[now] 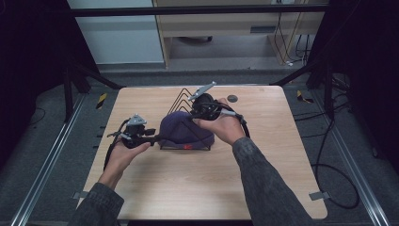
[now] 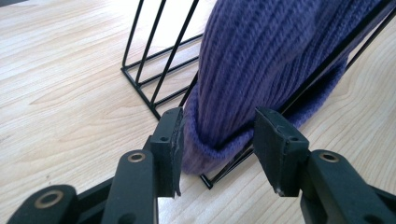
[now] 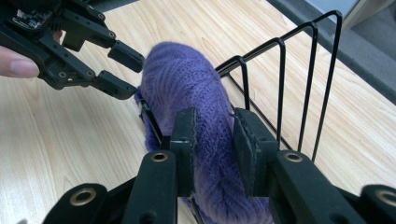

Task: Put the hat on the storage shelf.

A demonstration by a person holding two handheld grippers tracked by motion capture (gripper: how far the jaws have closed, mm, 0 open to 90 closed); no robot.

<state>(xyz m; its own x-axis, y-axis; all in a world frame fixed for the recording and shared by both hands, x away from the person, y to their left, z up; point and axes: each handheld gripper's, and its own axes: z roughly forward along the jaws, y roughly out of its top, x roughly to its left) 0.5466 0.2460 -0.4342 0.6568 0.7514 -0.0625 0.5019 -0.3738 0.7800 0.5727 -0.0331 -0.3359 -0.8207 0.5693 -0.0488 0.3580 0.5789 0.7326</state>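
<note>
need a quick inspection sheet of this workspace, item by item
surface: light wooden table, square with rounded corners, mostly bare
job's things: purple knit beanie pulled over one divider of a black wire rack standing mid-table
clutter: small dark round disc near the far edge; nothing else seen
grippers: left gripper at the beanie's lower hem, one pad touching the knit, the other apart from it; right gripper astride the beanie's top, both pads against the knit
cables: black cable looped from the right gripper; more cables on the floor to the right
surroundings: dark metal frame, grey floor, pale cabinet behind
</note>
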